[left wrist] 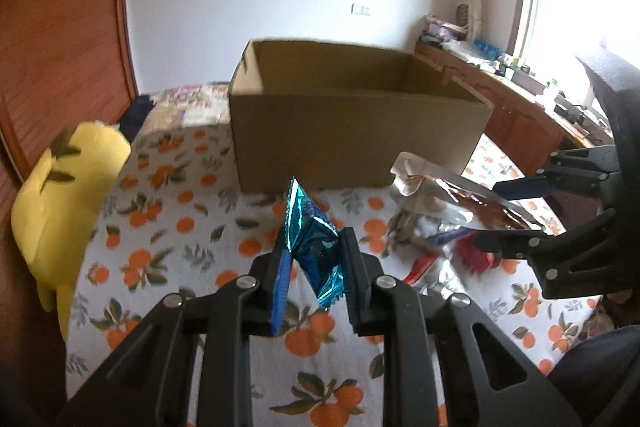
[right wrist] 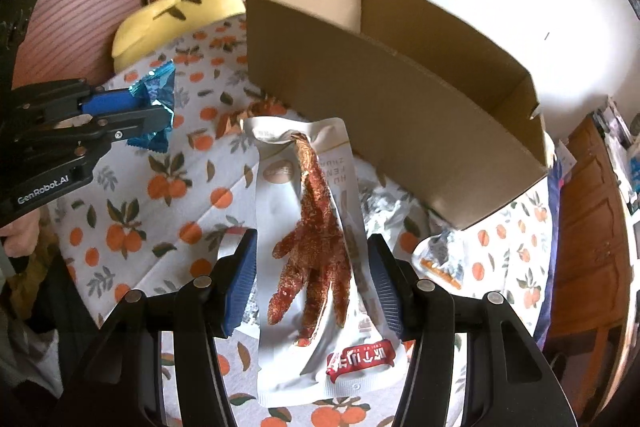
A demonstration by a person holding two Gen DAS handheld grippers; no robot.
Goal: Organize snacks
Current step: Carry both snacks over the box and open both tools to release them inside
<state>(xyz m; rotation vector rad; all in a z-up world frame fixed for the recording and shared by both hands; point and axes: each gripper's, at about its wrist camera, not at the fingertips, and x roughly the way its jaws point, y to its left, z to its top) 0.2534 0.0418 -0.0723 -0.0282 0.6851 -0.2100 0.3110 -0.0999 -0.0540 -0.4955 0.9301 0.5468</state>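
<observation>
two tools grip snacks: left tool (left wrist: 314, 267) a crinkled blue foil packet (left wrist: 314, 247), right tool (right wrist: 312, 279) a white chicken-foot pouch (right wrist: 308, 247).

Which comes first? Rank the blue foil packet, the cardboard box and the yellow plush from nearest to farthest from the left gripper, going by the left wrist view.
1. Blue foil packet: clamped between the fingers of the left gripper.
2. Cardboard box: straight ahead on the orange-print cloth, open side up.
3. Yellow plush: far left, at the cloth's edge against the wooden panel; only slightly farther than the box.
</observation>
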